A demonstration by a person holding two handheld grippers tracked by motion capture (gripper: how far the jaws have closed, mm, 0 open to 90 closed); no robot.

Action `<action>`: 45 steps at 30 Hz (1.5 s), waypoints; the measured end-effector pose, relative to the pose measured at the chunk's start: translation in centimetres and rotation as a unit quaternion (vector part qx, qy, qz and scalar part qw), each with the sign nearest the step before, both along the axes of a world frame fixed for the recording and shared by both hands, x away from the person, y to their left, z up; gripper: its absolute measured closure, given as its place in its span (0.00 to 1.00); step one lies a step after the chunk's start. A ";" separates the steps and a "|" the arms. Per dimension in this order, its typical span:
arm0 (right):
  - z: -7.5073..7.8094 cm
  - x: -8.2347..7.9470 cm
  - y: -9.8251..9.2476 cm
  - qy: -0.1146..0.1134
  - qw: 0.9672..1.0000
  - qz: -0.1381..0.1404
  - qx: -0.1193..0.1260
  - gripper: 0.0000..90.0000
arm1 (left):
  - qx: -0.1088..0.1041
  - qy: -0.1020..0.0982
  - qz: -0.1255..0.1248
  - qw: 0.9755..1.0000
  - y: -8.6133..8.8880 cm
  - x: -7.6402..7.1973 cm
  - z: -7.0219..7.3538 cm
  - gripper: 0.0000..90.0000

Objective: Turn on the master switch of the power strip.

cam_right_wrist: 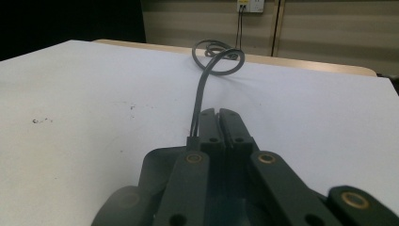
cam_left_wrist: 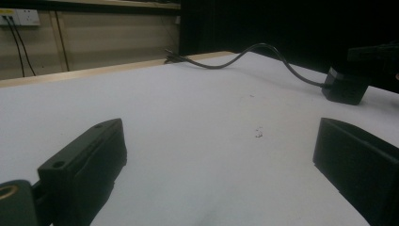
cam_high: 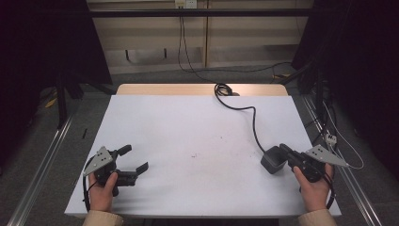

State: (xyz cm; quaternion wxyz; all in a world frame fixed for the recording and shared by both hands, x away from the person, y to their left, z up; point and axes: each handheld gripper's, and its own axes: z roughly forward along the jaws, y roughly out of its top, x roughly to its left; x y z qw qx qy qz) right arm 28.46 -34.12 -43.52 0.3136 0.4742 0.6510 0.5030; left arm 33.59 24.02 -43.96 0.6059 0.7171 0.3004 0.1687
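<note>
My right tool (cam_high: 285,151), jaws pressed together with nothing between, tips touching the black adapter block (cam_high: 273,160); its cable (cam_high: 254,123) runs ahead across the tabletop (cam_high: 188,122). Left tool (cam_high: 133,161) spread wide, nothing pinched.

A white-topped table (cam_high: 188,127) stands on grey floor (cam_high: 155,75) before a beige wall (cam_high: 235,42), black curtains (cam_high: 42,42) flanking

My room is dim and dark toward both sides, yet the white desk (cam_high: 197,127) catches soft, even light without glare. My gripper views look grainy, and the nearest black parts blur.
</note>
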 end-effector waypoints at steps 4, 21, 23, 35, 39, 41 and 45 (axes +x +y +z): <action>0.0 -0.1 0.1 0.000 1.000 0.003 -0.001 1.00 | 0.001 0.000 0.000 1.000 0.0 0.0 0.0 0.03; 0.0 -0.8 0.2 0.004 1.000 0.015 -0.007 1.00 | 0.001 0.000 0.001 1.000 0.1 0.0 0.0 0.03; 0.0 -0.9 0.2 0.007 1.000 0.018 -0.011 1.00 | 0.000 0.000 0.001 1.000 0.1 0.0 0.0 0.03; -0.1 -1.1 0.2 0.013 1.000 0.023 -0.012 1.00 | 0.001 0.000 0.002 1.000 0.1 0.0 0.0 0.03; -0.2 -1.3 0.1 0.015 0.999 0.024 -0.014 1.00 | 0.000 0.000 0.002 1.000 0.0 0.0 0.0 0.03; -0.2 -1.3 0.1 0.015 0.999 0.025 -0.015 1.00 | 0.001 0.000 0.002 1.000 0.1 0.0 0.0 0.03; -0.3 -1.4 0.2 0.017 0.999 0.027 -0.016 1.00 | 0.000 0.000 0.001 1.000 0.0 0.0 0.0 0.03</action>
